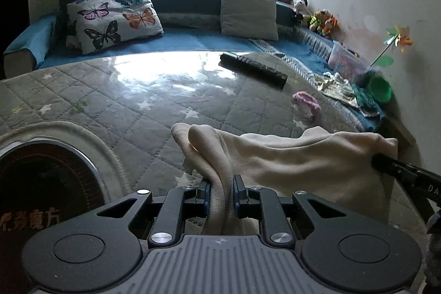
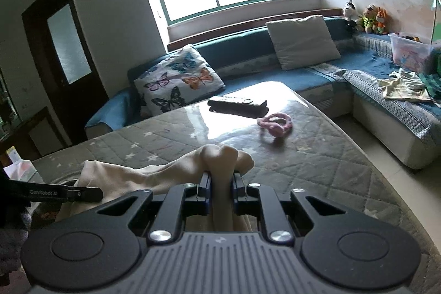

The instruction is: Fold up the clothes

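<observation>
A cream garment (image 1: 289,156) hangs stretched between both grippers above a table with a grey quilted cover (image 1: 124,106). My left gripper (image 1: 222,183) is shut on a bunched fold of its left end. My right gripper (image 2: 222,178) is shut on the other end of the cream garment (image 2: 217,156), which bulges above the fingers. The right gripper's finger shows in the left wrist view (image 1: 391,164) at the cloth's far corner. The left gripper's finger shows in the right wrist view (image 2: 82,193). The lower part of the garment is hidden behind the gripper bodies.
On the table lie a black remote-like bar (image 1: 253,69) and a pink knitted ring (image 1: 306,99). A round dark inset (image 1: 46,183) sits at the table's left. A blue sofa (image 2: 303,73) behind holds a butterfly pillow (image 2: 179,79), a beige cushion (image 2: 303,40), loose clothes (image 2: 402,84) and toys.
</observation>
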A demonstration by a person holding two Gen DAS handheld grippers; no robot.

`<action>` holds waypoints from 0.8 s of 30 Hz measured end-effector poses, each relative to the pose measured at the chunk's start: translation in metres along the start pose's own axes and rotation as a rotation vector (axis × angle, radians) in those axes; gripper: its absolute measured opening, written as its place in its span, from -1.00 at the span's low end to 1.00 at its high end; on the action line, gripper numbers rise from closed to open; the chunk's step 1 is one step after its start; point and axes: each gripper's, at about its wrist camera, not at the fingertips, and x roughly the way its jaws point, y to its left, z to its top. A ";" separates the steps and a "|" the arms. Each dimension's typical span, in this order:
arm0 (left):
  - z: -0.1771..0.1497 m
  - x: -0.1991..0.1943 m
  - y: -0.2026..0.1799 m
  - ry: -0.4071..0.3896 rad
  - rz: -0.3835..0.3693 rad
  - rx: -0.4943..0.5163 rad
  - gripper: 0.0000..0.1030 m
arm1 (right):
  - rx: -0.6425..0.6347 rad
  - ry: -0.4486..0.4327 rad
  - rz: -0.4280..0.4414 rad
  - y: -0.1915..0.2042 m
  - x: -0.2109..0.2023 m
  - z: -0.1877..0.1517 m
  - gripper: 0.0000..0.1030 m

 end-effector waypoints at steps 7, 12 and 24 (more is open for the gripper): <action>-0.004 0.017 -0.002 0.035 0.020 0.020 -0.64 | 0.020 0.040 -0.031 -0.013 0.019 -0.006 -0.75; -0.007 0.023 -0.002 0.043 0.053 0.034 -0.52 | 0.032 0.068 -0.053 -0.018 0.031 -0.010 -0.75; -0.008 0.025 -0.002 0.028 0.117 0.082 -0.05 | -0.012 0.064 -0.110 -0.015 0.035 -0.006 -0.63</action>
